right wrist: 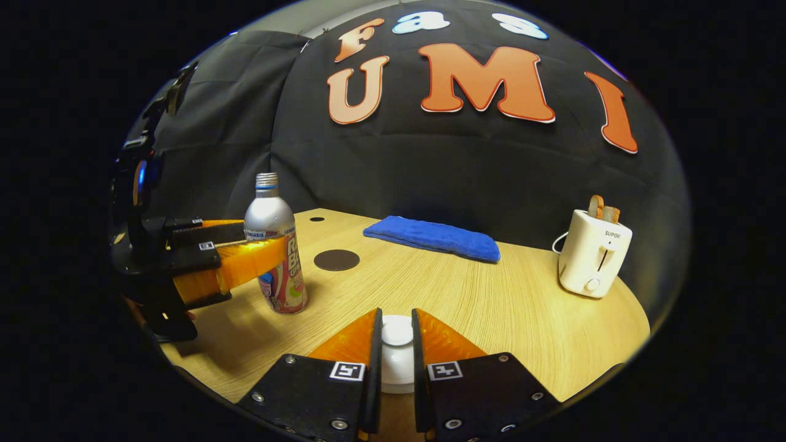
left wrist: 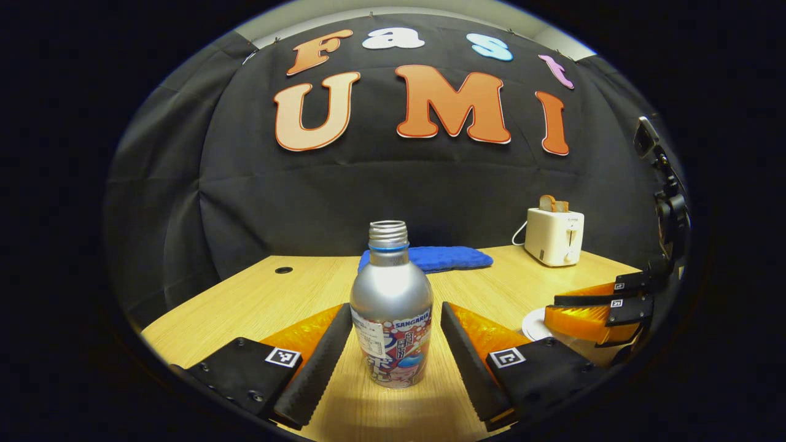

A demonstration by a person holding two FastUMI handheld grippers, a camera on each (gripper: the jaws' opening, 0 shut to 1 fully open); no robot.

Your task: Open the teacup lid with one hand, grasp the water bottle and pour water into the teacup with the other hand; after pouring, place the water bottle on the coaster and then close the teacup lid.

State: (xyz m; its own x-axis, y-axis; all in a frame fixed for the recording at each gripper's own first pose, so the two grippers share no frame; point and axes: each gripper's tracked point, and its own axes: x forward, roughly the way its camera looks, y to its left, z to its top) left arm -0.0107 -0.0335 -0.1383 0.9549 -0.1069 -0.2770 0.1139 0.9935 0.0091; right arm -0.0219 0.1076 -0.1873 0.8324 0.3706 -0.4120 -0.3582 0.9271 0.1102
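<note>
Bottle position first: I see one water bottle (left wrist: 391, 305) standing upright on the desk (left wrist: 258, 301), cap off, threaded neck bare; I cannot tell what is inside it. My left tongs (left wrist: 393, 344) are spread around it, one finger on each side of the body, with a gap visible on both sides in the left gripper view. In the right gripper view the same left tongs (right wrist: 270, 255) reach in from the left, with the near finger crossing in front of the bottle (right wrist: 274, 245).

Just right of the bottle and farther back lies one dark round coaster (right wrist: 336, 259), bare, apart from the bottle. Behind it, one blue cloth (right wrist: 433, 237) lies flat near the wall.

Centre: my right tongs (right wrist: 397, 334) are closed to a narrow gap on the knob of the white teacup lid (right wrist: 397, 353), both fingers against it. The lid sits on the teacup; the cup's contents are hidden.

Far right: one white toaster (right wrist: 593, 253), two slices of bread (right wrist: 603, 210) standing in its slots.
</note>
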